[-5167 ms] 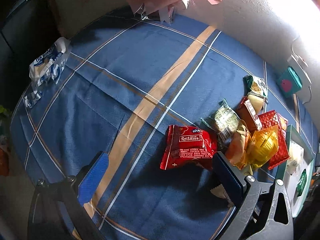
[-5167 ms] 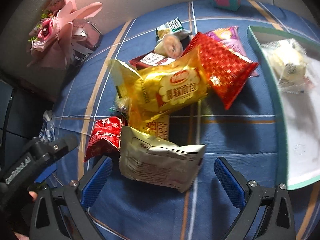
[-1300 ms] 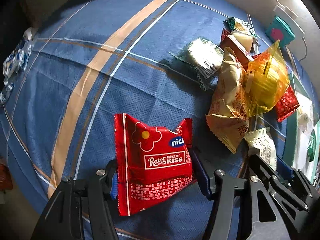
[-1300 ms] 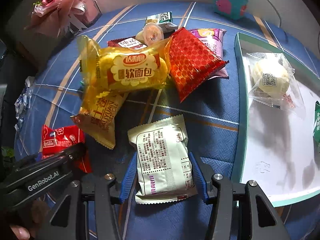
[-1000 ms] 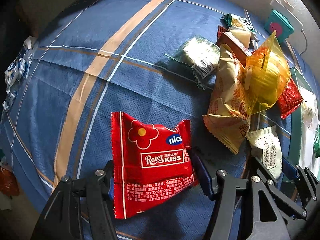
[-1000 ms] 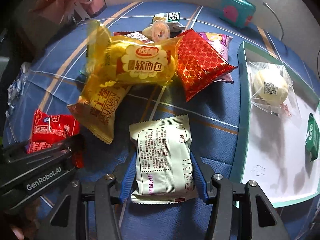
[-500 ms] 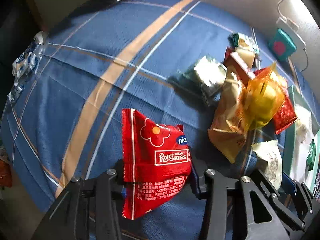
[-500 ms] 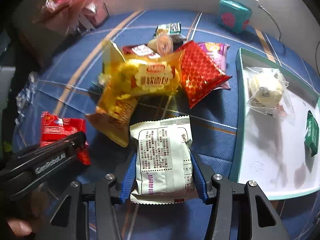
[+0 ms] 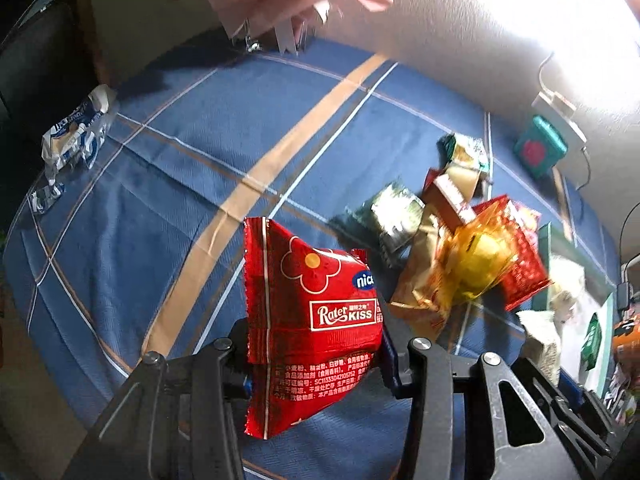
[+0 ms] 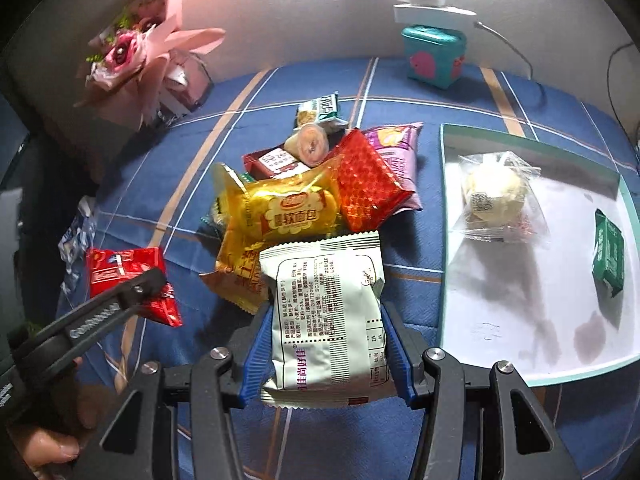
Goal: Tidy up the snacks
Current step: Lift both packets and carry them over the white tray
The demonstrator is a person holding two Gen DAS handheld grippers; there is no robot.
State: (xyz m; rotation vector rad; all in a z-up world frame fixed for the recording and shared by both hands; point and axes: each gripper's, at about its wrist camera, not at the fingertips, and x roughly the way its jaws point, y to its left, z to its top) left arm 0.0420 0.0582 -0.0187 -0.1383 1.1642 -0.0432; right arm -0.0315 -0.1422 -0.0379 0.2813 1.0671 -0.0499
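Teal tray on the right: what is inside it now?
In the tray: a clear-wrapped pale round bun and a small green packet. Its near corner is hidden behind the right gripper.

Bright glare upper right on wall [image 9: 500, 32] — motion blur, fisheye-dark edges.

Left gripper [image 9: 316, 364]: jaws pressed on both sides of the red packet [image 9: 314, 320]; packet upright, clear of the cloth
Blue tablecloth [image 9: 192, 168]: tan and white stripes crossing
Snack pile [image 9: 460, 256]: right of the packet, apart from it; gold, yellow, red and green wrappers overlapping
Teal box [image 9: 540, 151]: far right, by the wall
Crumpled wrapper [image 9: 72, 140]: at the cloth's left edge
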